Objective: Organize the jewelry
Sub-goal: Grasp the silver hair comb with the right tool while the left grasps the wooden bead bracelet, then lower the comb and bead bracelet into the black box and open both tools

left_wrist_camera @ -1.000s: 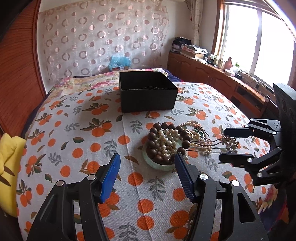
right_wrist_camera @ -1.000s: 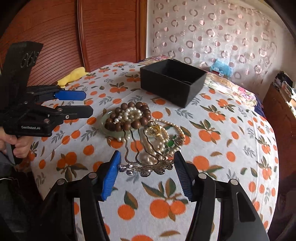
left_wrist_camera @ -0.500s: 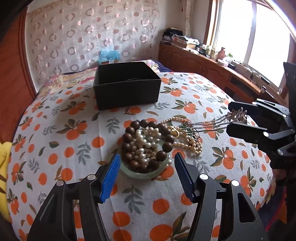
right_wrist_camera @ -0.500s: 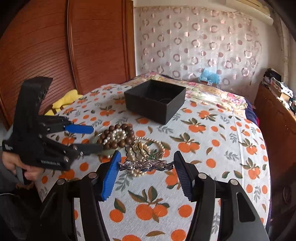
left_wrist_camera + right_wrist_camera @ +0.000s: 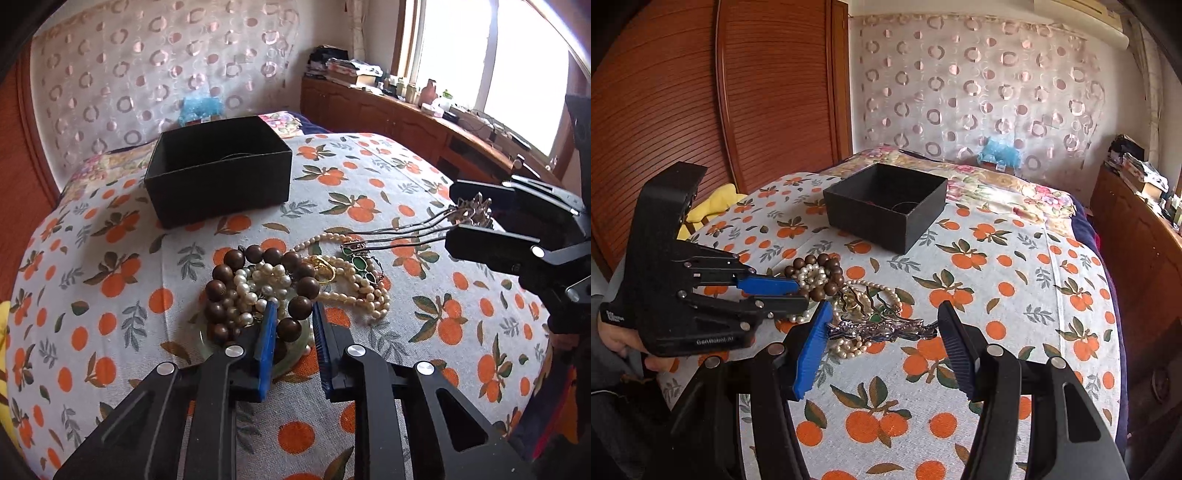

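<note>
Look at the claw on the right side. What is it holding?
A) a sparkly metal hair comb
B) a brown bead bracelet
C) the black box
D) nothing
A: the right claw grips the sparkly hair comb by its ends, lifted off the cloth, its wavy prongs pointing away in the left wrist view.

Each gripper is made of black plastic, with round silver screws set along its arms. The left gripper (image 5: 291,325) and the right gripper (image 5: 882,325) are tipped with ribbed blue pads (image 5: 812,347). Small white letters are printed on the left one's side.
</note>
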### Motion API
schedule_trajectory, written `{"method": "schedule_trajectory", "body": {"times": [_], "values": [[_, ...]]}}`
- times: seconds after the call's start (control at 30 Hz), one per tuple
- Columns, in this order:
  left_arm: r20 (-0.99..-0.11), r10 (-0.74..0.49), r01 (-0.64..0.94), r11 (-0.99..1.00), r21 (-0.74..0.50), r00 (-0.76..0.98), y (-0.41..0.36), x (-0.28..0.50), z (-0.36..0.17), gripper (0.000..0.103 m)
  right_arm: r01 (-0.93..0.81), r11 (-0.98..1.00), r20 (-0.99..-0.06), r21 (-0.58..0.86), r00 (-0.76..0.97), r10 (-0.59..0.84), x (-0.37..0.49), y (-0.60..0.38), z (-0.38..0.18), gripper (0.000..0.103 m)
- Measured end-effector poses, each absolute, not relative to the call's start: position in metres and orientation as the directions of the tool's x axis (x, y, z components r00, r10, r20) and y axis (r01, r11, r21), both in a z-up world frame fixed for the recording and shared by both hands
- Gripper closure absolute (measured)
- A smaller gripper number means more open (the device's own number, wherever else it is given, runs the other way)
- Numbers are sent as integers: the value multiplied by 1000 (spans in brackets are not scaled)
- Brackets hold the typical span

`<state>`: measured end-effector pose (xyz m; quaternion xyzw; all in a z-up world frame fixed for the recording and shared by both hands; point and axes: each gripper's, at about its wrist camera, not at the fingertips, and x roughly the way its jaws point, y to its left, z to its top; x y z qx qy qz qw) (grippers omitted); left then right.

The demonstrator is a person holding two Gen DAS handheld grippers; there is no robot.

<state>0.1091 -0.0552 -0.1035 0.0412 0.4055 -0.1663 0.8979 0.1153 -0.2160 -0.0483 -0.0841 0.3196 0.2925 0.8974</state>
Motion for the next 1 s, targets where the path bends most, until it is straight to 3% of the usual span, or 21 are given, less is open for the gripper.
{"method": "schedule_trajectory", "body": {"times": [0.07, 0.57, 1.0], "values": [[-735, -260, 326, 944, -55, 627, -53, 108, -100, 91, -577, 816, -624, 37, 624, 470, 116, -217, -49, 42], [-622, -262, 277, 958, -75, 738, -23, 119, -27, 92, -572, 819, -605, 46, 636, 478, 128, -214, -37, 42], [-577, -266, 276, 958, -72, 772, -15, 145, 5, 92, -592, 804, -584, 49, 636, 504, 160, -203, -22, 42]]}}
